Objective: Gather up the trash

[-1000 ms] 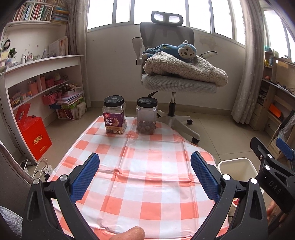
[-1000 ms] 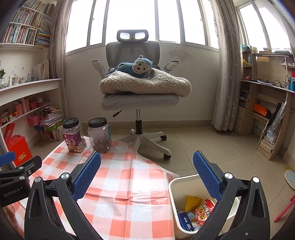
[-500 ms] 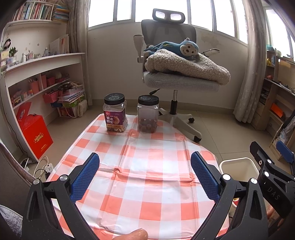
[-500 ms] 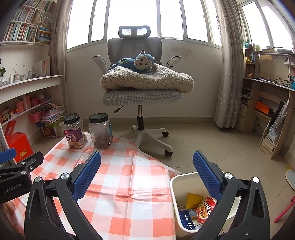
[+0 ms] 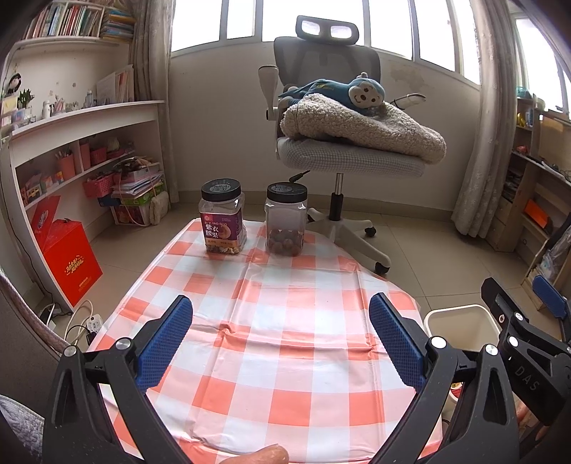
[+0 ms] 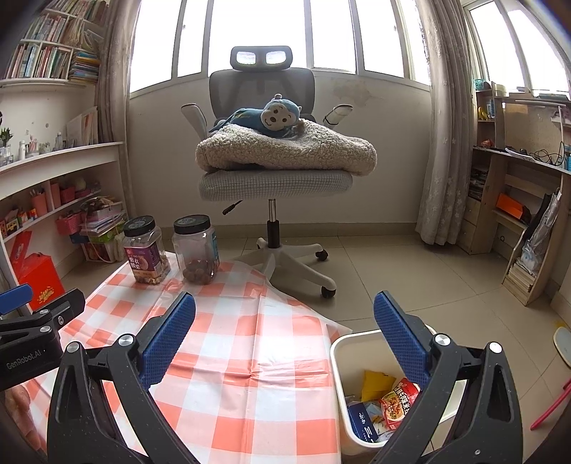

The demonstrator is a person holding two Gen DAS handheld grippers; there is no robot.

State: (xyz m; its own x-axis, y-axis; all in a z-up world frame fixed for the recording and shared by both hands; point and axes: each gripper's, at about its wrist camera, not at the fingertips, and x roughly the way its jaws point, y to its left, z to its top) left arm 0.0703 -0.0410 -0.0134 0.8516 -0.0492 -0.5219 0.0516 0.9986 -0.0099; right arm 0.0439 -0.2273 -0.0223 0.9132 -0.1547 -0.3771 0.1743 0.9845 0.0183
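Trash in the bin — beneath the right gripper's spread jaws.

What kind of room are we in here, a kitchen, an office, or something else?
Most likely a home study or sunroom. An office chair with a plush monkey on it stands before a bay of windows, bookshelves line the wall, and a checked tablecloth has a trash bin beside it.

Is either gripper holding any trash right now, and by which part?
Neither. The left gripper and right gripper both have open, empty jaws.
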